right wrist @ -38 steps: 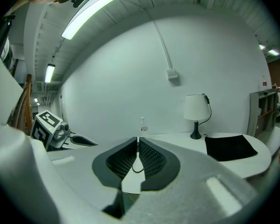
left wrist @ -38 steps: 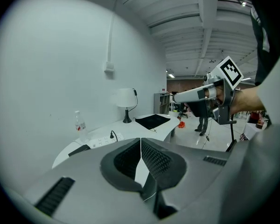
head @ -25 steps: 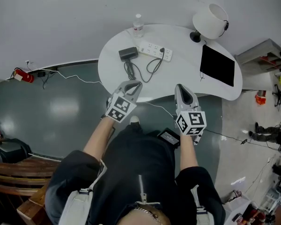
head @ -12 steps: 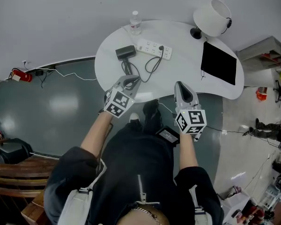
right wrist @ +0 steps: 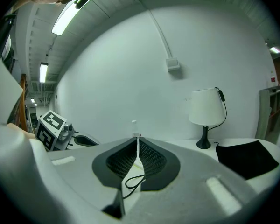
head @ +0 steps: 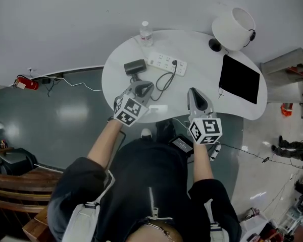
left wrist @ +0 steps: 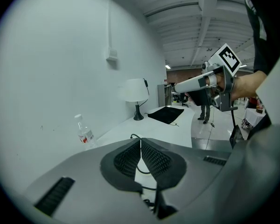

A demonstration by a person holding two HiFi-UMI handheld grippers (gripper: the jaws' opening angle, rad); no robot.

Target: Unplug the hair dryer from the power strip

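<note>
Hovering at the near edge of the smooth, rounded white table (head: 202, 44), your left gripper (head: 142, 86) and right gripper (head: 193, 92) are both pinched together, ribbed black pads meeting on nothing. Ahead, the boxy dark hair dryer (head: 135, 66) lies beside the long white power strip (head: 164, 62), its looping black cord (head: 165, 79) plugged in.

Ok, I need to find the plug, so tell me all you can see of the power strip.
The power strip is a long white bar, seemingly plastic, lying flat on the white table beside the dark hair dryer. One black plug sits near its right end, its dark cord looping toward the table's near edge.
</note>
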